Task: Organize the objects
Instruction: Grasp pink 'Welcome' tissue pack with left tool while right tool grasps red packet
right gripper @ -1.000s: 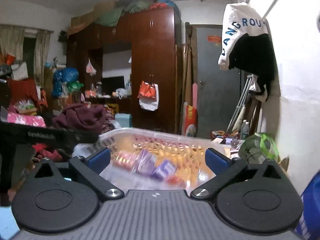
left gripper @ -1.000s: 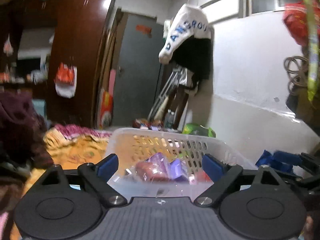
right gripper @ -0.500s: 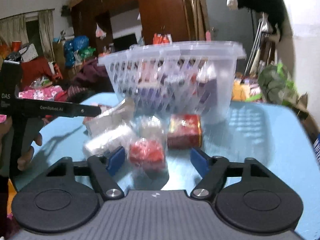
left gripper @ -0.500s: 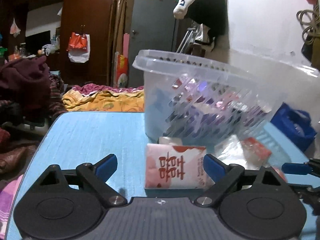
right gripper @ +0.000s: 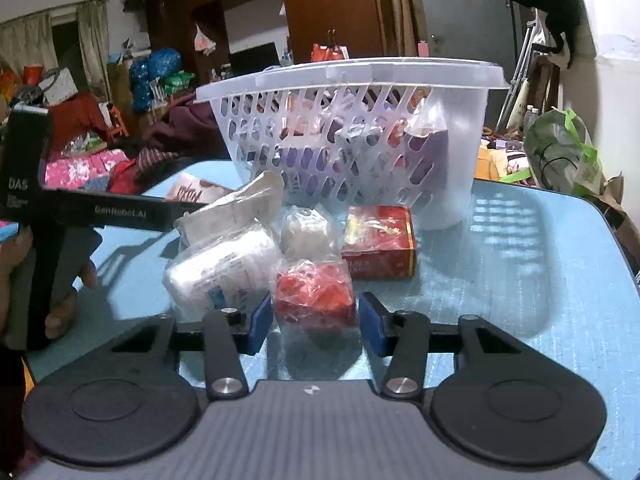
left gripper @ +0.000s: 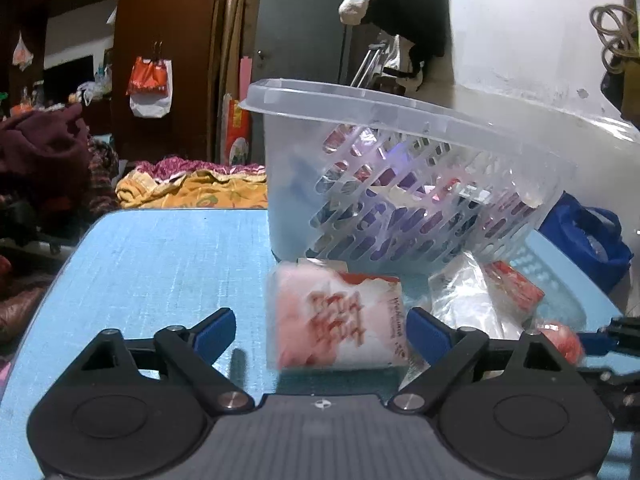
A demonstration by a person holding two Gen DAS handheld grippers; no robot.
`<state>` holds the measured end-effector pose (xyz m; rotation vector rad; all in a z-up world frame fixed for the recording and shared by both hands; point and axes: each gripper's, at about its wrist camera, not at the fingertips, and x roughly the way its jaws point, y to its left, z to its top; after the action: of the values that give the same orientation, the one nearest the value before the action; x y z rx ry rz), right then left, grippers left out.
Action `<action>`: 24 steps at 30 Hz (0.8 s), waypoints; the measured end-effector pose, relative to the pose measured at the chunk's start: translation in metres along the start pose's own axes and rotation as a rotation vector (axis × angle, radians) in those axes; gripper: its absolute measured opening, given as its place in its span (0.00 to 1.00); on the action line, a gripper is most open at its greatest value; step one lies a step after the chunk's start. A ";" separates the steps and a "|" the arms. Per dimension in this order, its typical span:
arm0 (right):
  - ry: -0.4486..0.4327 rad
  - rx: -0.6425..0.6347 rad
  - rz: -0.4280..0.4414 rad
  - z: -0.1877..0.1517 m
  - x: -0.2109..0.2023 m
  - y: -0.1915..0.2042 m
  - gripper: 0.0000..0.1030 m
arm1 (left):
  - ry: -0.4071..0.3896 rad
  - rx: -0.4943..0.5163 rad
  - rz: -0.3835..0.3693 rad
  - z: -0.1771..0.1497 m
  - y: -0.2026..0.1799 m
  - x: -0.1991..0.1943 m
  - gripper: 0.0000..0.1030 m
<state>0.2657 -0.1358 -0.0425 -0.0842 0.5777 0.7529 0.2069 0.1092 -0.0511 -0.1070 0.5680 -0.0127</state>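
Closing from wide a second ago, the right gripper (right gripper: 316,320) now pinches the red wrapped packet (right gripper: 314,294) on the blue table (right gripper: 520,280) before the basket (right gripper: 440,80); the left gripper (left gripper: 320,332), lowered, straddles the pink pack (left gripper: 340,316), its jaws narrowing but not yet touching.

The basket (right gripper: 452,152) is translucent, smooth plastic with slotted walls. The table (right gripper: 520,280) has a matt, finely woven-looking blue surface. Crinkled clear film wraps the red packet (right gripper: 314,294). The red tin (right gripper: 378,242) looks glossy.
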 end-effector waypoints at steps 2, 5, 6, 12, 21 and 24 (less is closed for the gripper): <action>-0.018 0.014 0.012 0.000 -0.002 -0.003 0.48 | 0.005 0.002 -0.021 0.001 -0.001 0.002 0.84; -0.029 0.038 0.018 0.000 -0.004 -0.007 0.47 | 0.046 -0.010 -0.030 0.003 0.001 0.009 0.84; -0.031 0.042 0.016 0.000 -0.004 -0.007 0.47 | 0.055 -0.011 -0.032 0.003 0.002 0.011 0.84; -0.051 0.031 0.010 -0.001 -0.005 -0.005 0.46 | 0.037 -0.002 -0.029 0.002 0.000 0.008 0.74; -0.137 0.054 0.031 -0.005 -0.016 -0.009 0.46 | -0.033 -0.016 -0.031 0.000 0.003 -0.004 0.74; -0.183 0.064 0.030 -0.008 -0.022 -0.011 0.45 | -0.072 -0.021 -0.029 0.000 0.005 -0.011 0.74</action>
<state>0.2566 -0.1595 -0.0387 0.0522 0.4287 0.7613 0.1975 0.1145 -0.0461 -0.1358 0.4943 -0.0305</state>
